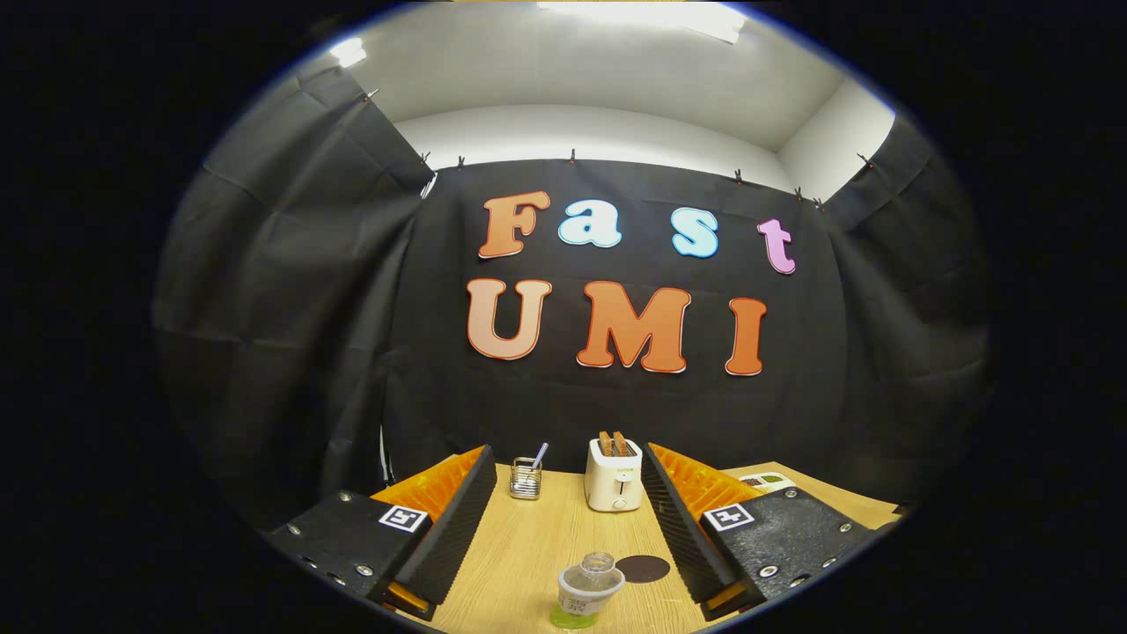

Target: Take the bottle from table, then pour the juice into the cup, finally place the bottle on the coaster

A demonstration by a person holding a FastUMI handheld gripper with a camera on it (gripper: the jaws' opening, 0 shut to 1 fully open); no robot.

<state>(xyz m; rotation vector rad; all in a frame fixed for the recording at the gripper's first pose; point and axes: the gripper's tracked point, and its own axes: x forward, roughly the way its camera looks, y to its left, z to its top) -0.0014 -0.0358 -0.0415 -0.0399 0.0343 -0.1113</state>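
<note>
A small clear bottle (587,588) with no cap and green juice in its base stands on the wooden table (528,546), between my two fingers and near their roots. My gripper (568,462) is open, and its fingers stand wide on either side of the bottle without touching it. A dark round coaster (643,569) lies flat on the table just right of the bottle, close to the right finger (673,515).
A white toaster (614,475) with two slices of toast stands beyond the fingertips at the table's back. Left of it is a small wire holder (526,478) with a utensil in it. A white appliance (768,482) peeks out behind the right finger.
</note>
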